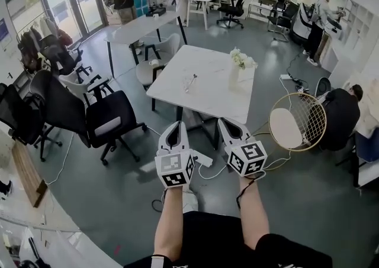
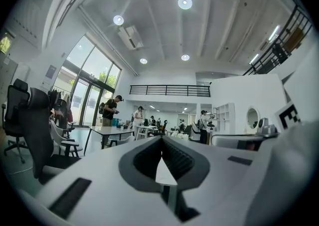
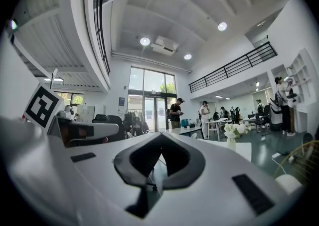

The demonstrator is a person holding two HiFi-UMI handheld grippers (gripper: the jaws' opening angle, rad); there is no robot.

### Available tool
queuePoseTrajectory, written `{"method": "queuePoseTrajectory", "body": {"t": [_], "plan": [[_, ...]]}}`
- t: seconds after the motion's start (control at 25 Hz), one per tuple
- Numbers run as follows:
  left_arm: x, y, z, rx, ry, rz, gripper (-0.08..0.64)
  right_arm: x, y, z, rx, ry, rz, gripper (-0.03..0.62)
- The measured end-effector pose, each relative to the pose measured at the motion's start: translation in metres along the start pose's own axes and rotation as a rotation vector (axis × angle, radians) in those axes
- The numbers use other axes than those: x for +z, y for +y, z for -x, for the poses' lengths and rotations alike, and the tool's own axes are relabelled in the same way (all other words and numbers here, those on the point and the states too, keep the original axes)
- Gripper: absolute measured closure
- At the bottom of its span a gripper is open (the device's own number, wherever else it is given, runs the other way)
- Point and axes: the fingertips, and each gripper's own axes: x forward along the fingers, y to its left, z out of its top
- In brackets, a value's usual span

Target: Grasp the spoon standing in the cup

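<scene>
The left claw (image 1: 174,126) and right claw (image 1: 225,122) hover side by side above the grey floor, well short of the white stone-topped bench (image 1: 207,98). Both are fully closed, pads meeting, with nothing between them. On the bench's left half stands the slim silvery spoon (image 1: 190,81); its cup is too small to make out. A white vase of white flowers (image 1: 236,70) stands well apart from the spoon.

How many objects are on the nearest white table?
2: a vase of white flowers near its right side, and a small thin object left of centre, too small to identify.
</scene>
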Motion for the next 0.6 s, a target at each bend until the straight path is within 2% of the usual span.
{"method": "queuePoseTrajectory", "body": {"t": [0.36,0.6], "plan": [[-0.025,0.077,-0.110,0.017,0.063,0.017,0.545,-0.025,-0.029,-0.123,-0.013,0.013,-0.001,0.586],[-0.042,0.123,-0.204,-0.010,0.117,0.038,0.545,-0.030,-0.065,-0.218,-0.057,0.022,-0.009,0.586]]}}
